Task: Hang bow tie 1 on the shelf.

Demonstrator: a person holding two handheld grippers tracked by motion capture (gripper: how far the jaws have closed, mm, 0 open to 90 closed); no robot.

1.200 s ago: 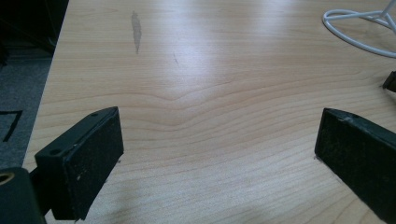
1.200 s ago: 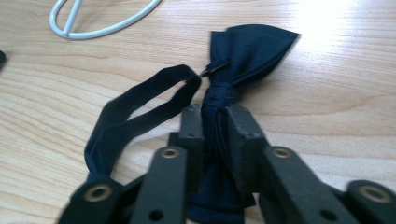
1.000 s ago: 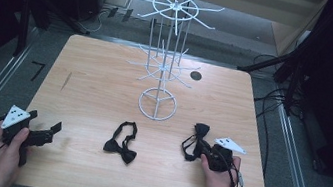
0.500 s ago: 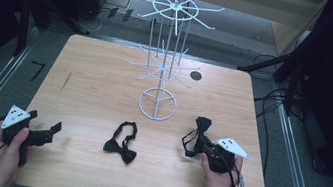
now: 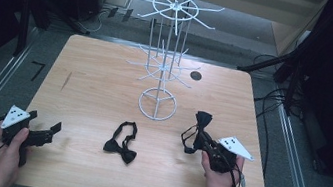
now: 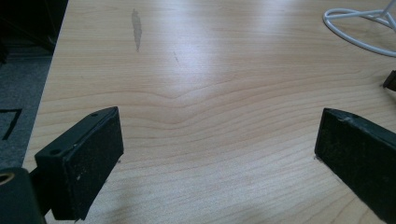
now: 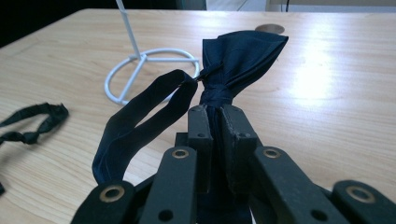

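My right gripper (image 5: pixel 202 135) (image 7: pixel 212 112) is shut on a dark navy bow tie (image 5: pixel 202 121) (image 7: pixel 238 58), held a little above the table at the right; its strap (image 7: pixel 140 114) loops down to the left. A second black bow tie (image 5: pixel 122 144) (image 7: pixel 32 122) lies flat on the wood near the front middle. The white wire display stand (image 5: pixel 164 58) rises behind both, its ring base (image 7: pixel 152 70) (image 6: pixel 362 28) on the table. My left gripper (image 5: pixel 49 131) (image 6: pixel 219 154) rests at the front left corner, jaws wide open over bare wood.
The wooden table (image 5: pixel 96 77) has a dark round grommet (image 5: pixel 196 76) behind the stand. A dark smudge (image 6: pixel 136 25) marks the wood ahead of my left gripper. Dark floor, metal rails and cables surround the table.
My right gripper has lifted the navy bow tie slightly off the table and moved it a bit up the picture. The left hand has stayed put.
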